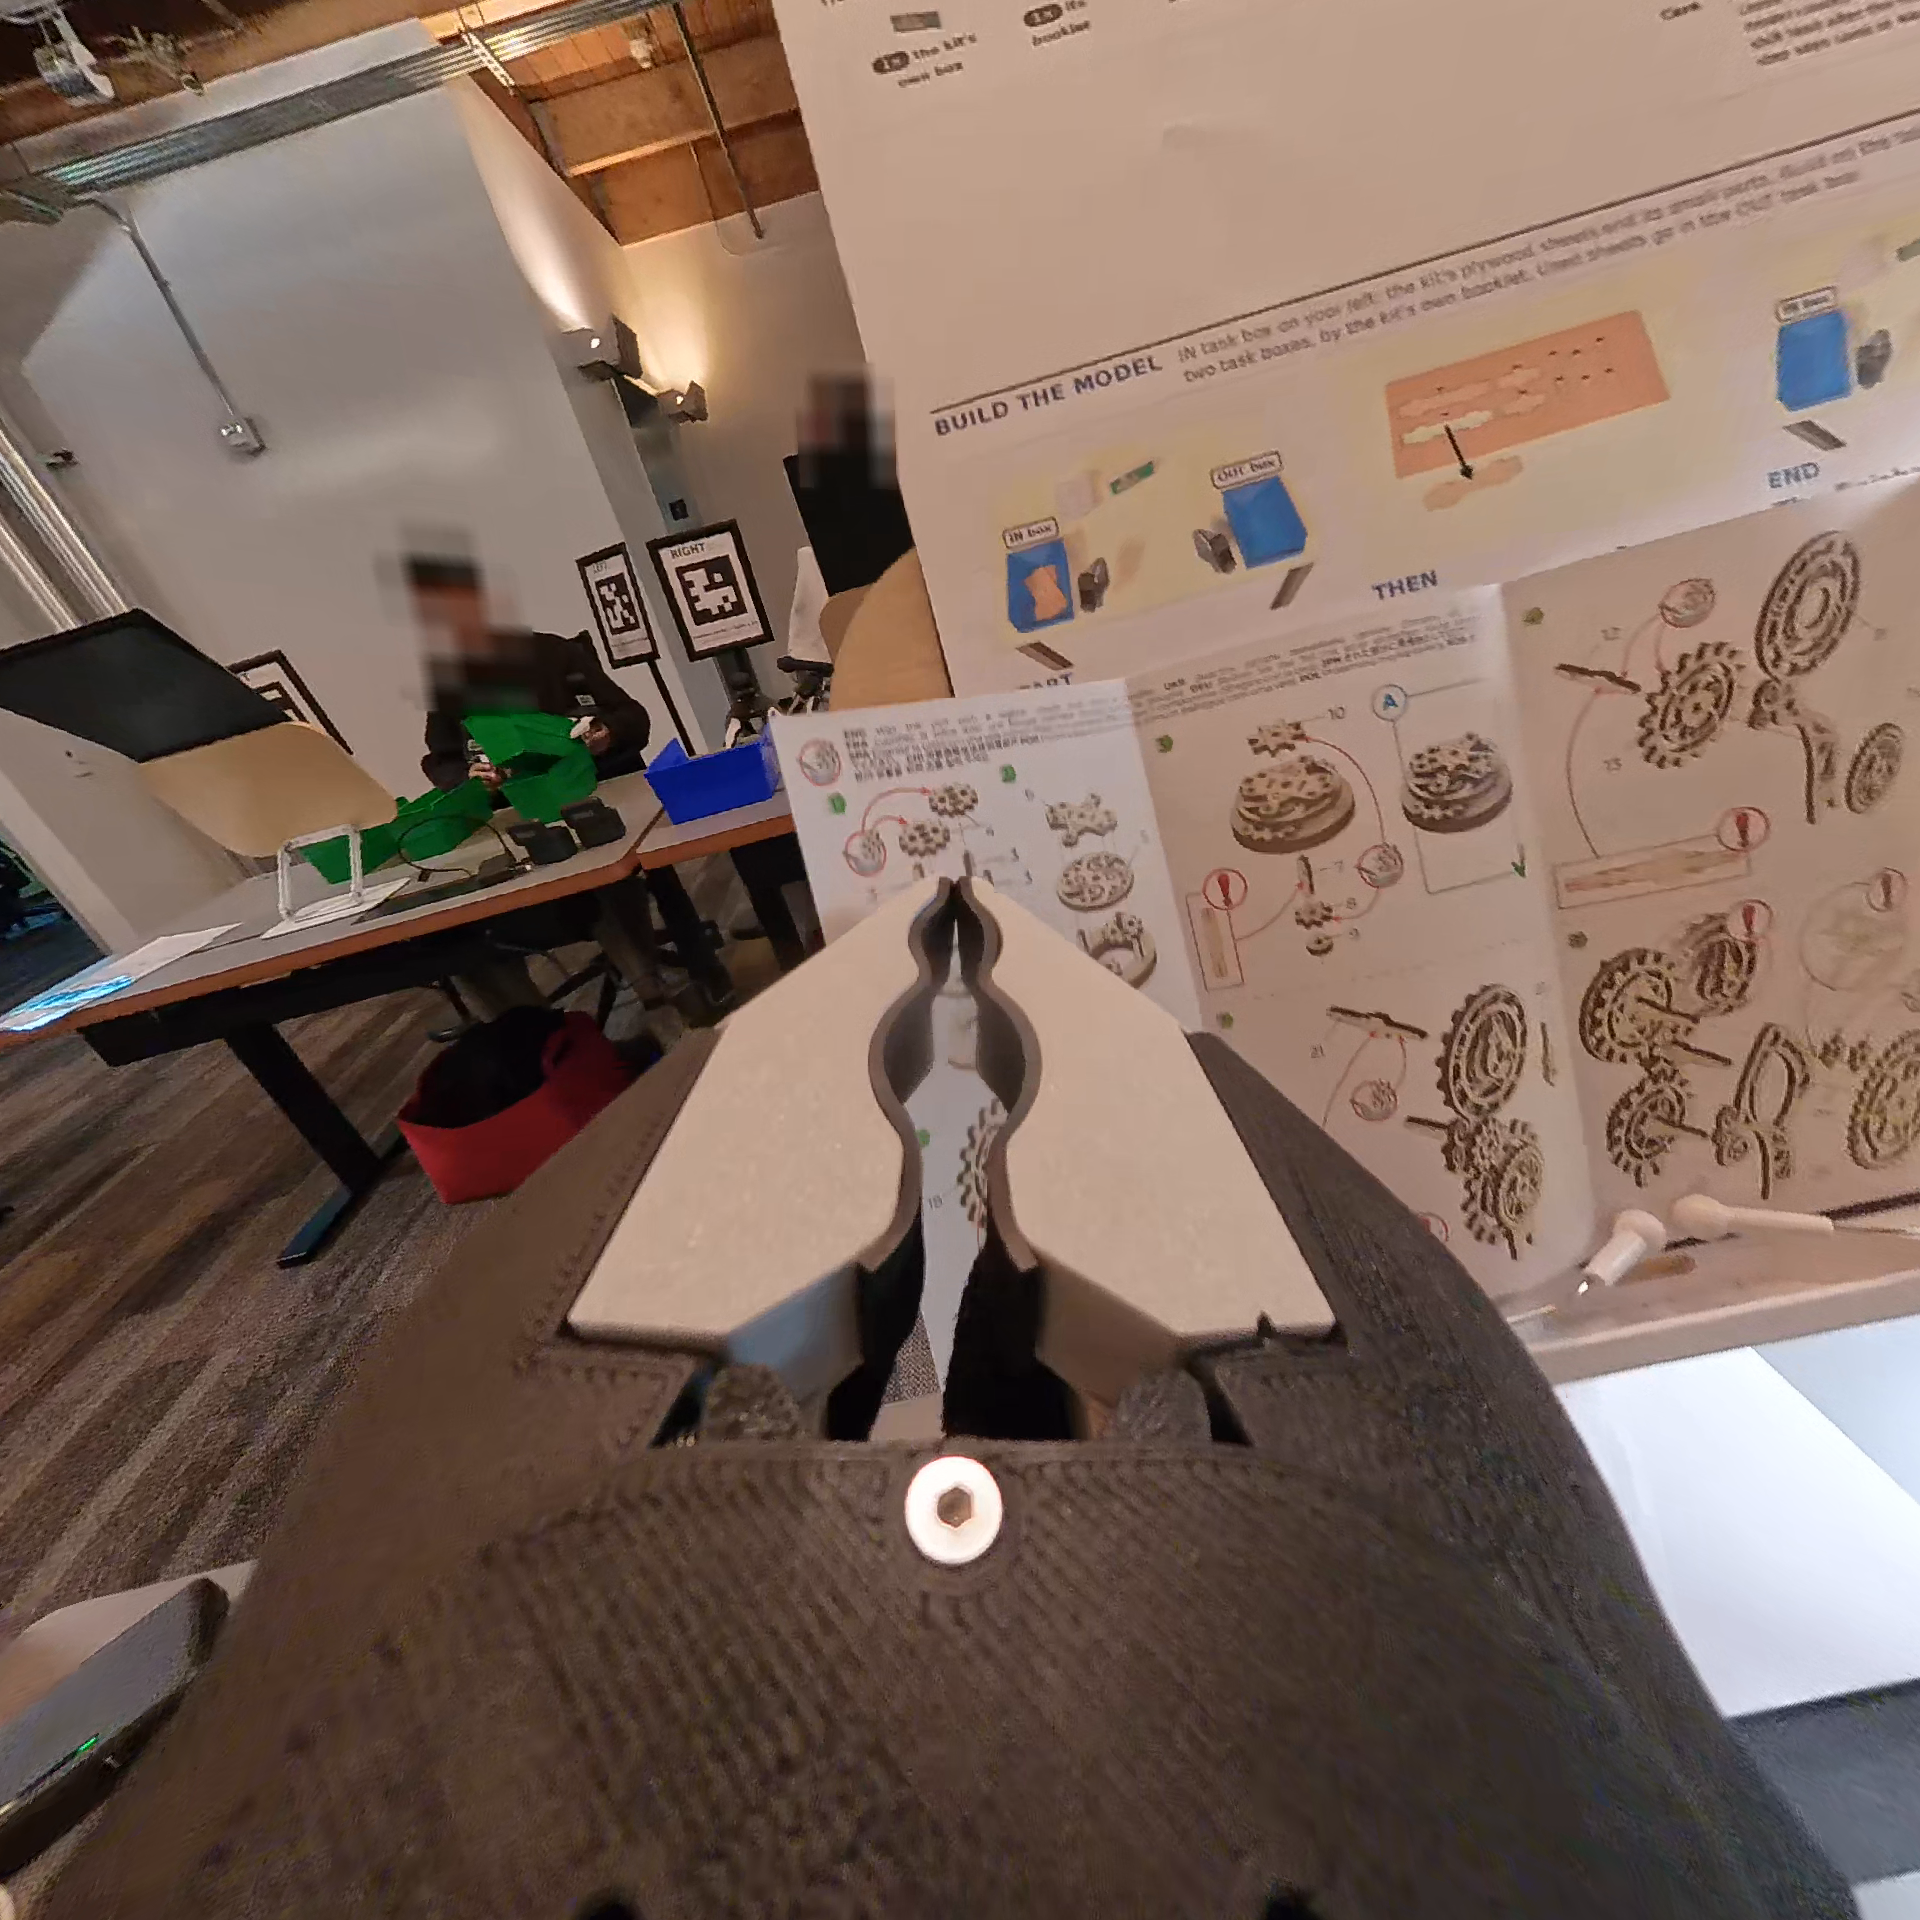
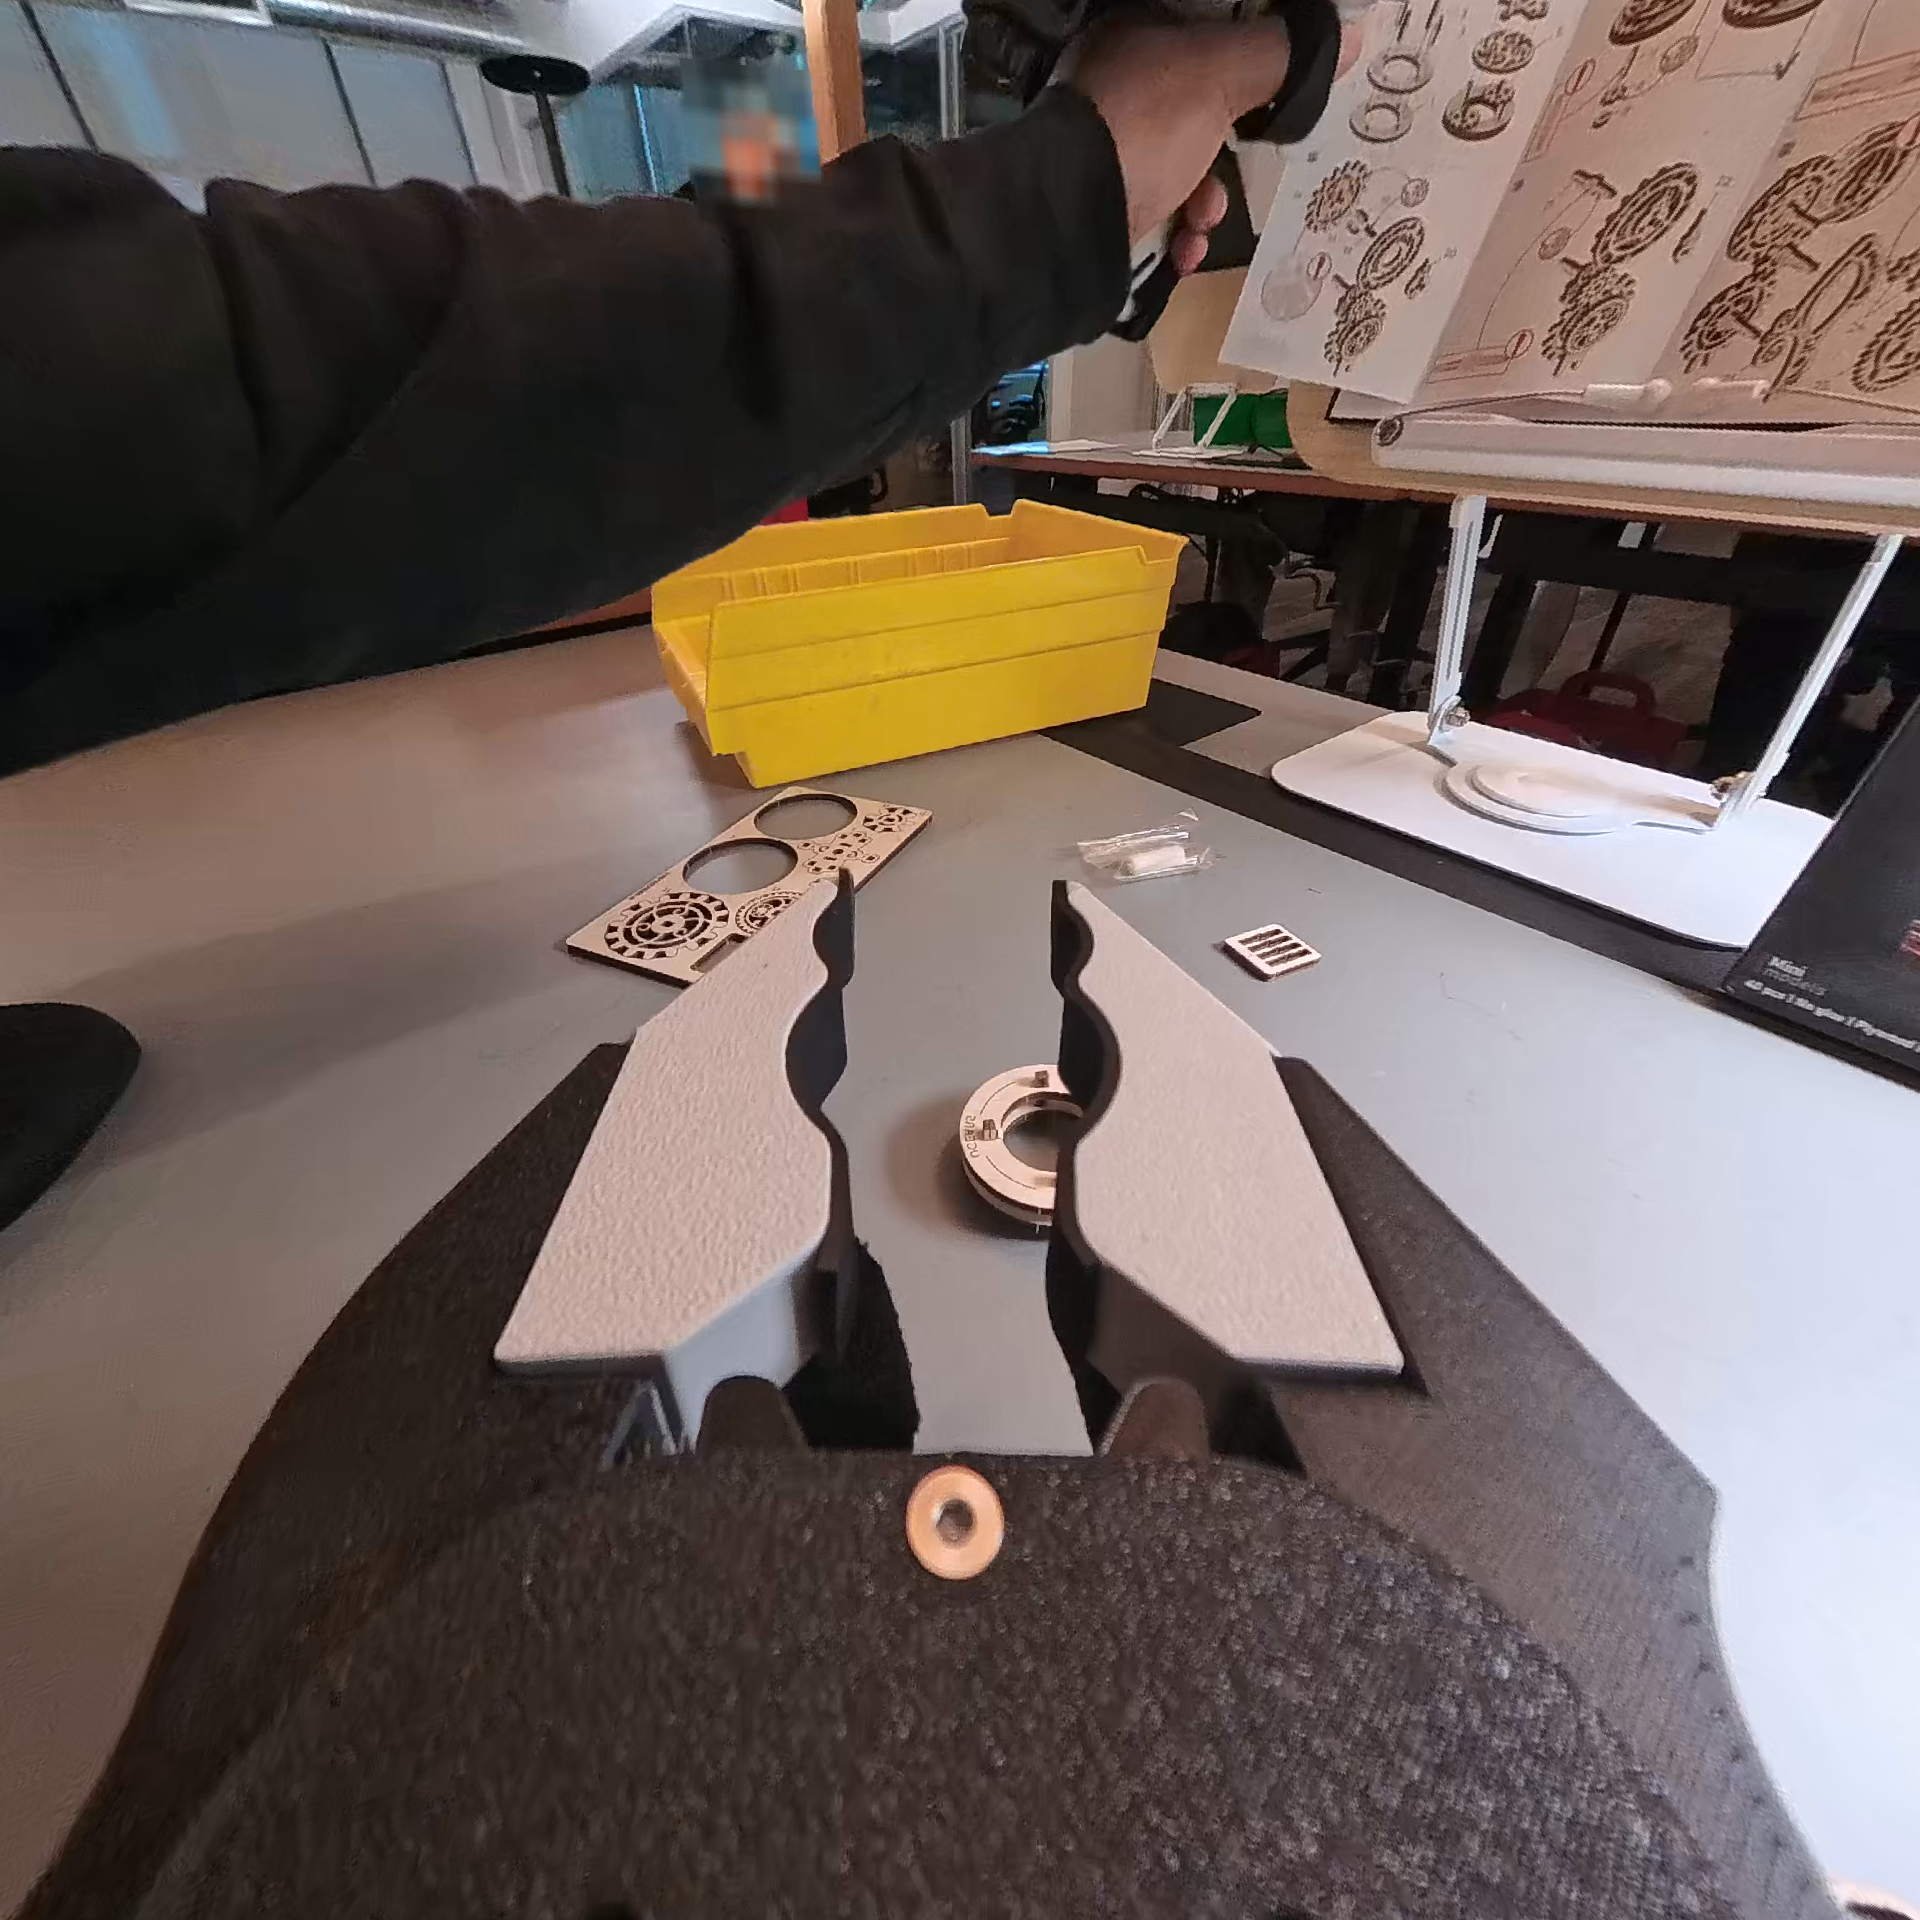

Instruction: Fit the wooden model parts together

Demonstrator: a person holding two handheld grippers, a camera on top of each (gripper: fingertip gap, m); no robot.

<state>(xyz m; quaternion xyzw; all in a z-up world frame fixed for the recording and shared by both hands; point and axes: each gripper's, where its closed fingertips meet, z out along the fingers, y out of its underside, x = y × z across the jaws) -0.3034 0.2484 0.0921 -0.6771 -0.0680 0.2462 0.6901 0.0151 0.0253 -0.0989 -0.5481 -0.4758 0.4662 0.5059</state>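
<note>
My right gripper [image 2: 952, 899] is open just above the grey table [image 2: 1455, 1143]. A round wooden ring assembly [image 2: 1013, 1153] lies on the table between its fingers, close to the right finger [image 2: 1174, 1143]. A plywood parts sheet [image 2: 748, 894] with two round holes lies just beyond the left finger. My left gripper [image 1: 958, 891] is shut and raised, with its tips at the left page of the open instruction booklet [image 1: 1455, 883]. I cannot tell whether they pinch the page. The booklet also shows in the right wrist view [image 2: 1662, 208], where a hand [image 2: 1174, 135] holds the left gripper beside it.
A yellow bin [image 2: 914, 634] stands behind the sheet. A small clear bag of white parts [image 2: 1143, 854] and a small slotted wooden piece [image 2: 1271, 949] lie to the right. The booklet stand's white base [image 2: 1538, 800] and a black box [image 2: 1829, 935] are at the far right. A dark sleeve [image 2: 520, 364] crosses above the table. Left tips to right tips: about 45 cm.
</note>
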